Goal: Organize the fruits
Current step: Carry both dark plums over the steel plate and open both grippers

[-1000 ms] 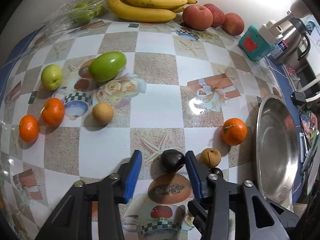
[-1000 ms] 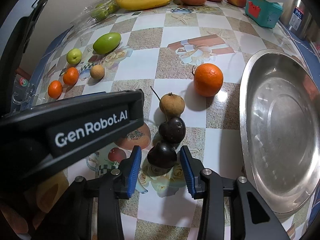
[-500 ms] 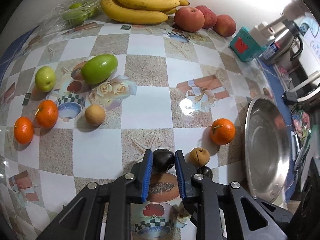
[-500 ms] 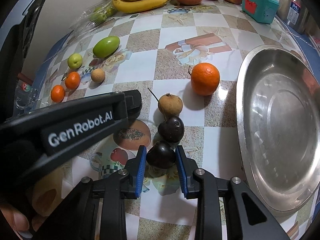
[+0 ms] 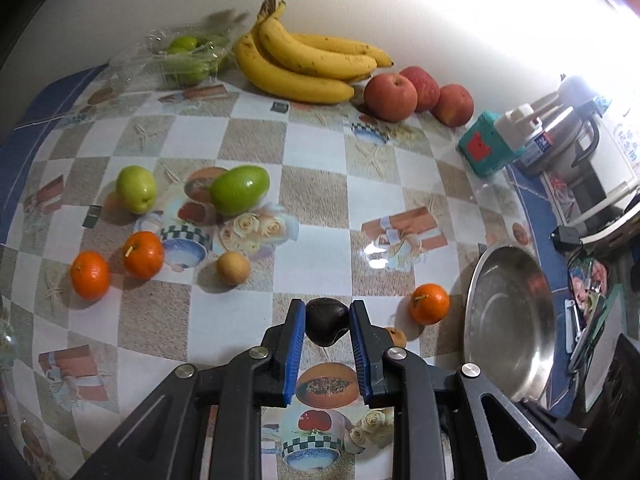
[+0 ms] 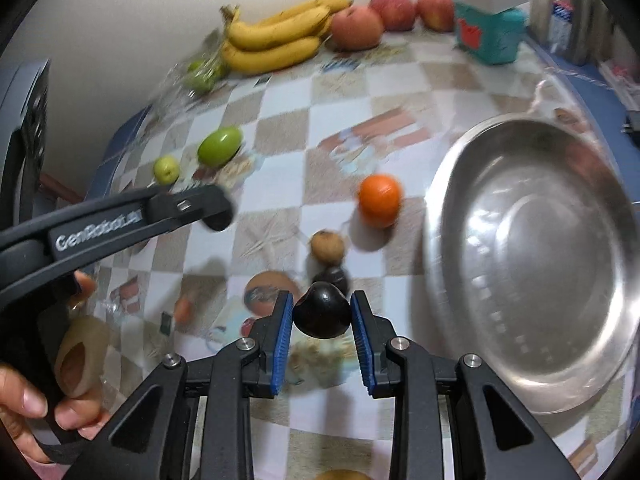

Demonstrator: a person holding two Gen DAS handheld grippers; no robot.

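My left gripper [image 5: 326, 312] is shut on a dark purple fruit [image 5: 325, 322] and holds it a little above the patterned tablecloth. My right gripper [image 6: 322, 304] is shut on a second dark fruit [image 6: 322, 314], also off the table. The left gripper [image 6: 216, 210] shows in the right wrist view too, a hand on its handle at the left. Below the right gripper lie a third dark fruit [image 6: 334, 278], a brown fruit [image 6: 328, 246] and an orange [image 6: 379, 205]. A steel bowl [image 6: 532, 364] stands at the right with nothing in it.
Bananas [image 5: 304, 64], red apples [image 5: 390, 96] and a bag of green fruit [image 5: 188, 60] line the back wall. A green mango [image 5: 239, 190], a green apple [image 5: 136, 189], two oranges [image 5: 143, 254] and a tan fruit [image 5: 233, 267] lie at the left. A teal box [image 5: 486, 148] and a kettle [image 5: 568, 140] stand back right.
Both grippers closed on their dark fruits, then rose, lifting the fruits off the tablecloth. The table looks farther away in both views.
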